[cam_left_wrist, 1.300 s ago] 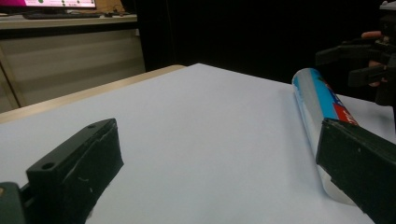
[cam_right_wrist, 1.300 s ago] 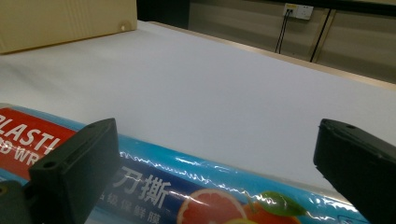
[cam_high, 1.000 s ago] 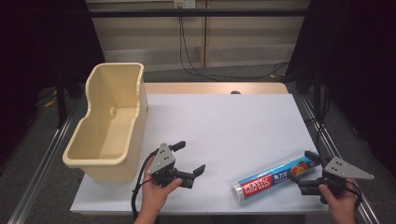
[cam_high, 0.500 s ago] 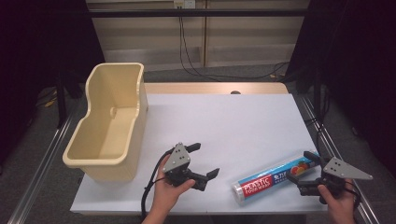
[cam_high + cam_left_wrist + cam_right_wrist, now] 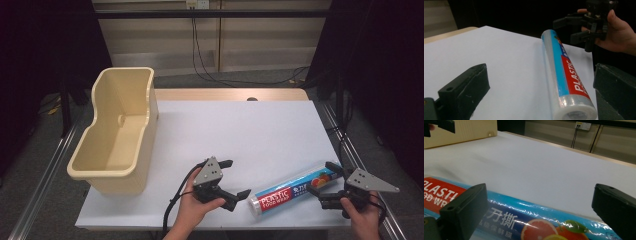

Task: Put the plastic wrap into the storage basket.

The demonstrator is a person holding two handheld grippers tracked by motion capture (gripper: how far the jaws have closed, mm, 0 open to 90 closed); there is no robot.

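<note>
A roll of plastic food wrap, blue and red under clear film, lies slanted near the front right of the white table. My left gripper is open and just left of the roll's capped end, not touching it. In the left gripper view the roll runs away from me between my spread jaws, close to the right one. My right gripper is open at the roll's other end. In the right gripper view the roll lies crosswise between and below the jaws.
A tall cream plastic bin stands empty on the table's left edge, and its wall shows in the right gripper view. Cables hang behind the table's far edge. The right gripper shows beyond the roll in the left gripper view.
My left gripper has moved right along the front of the table, up to the roll's near end. The right gripper and the roll have stayed put.
</note>
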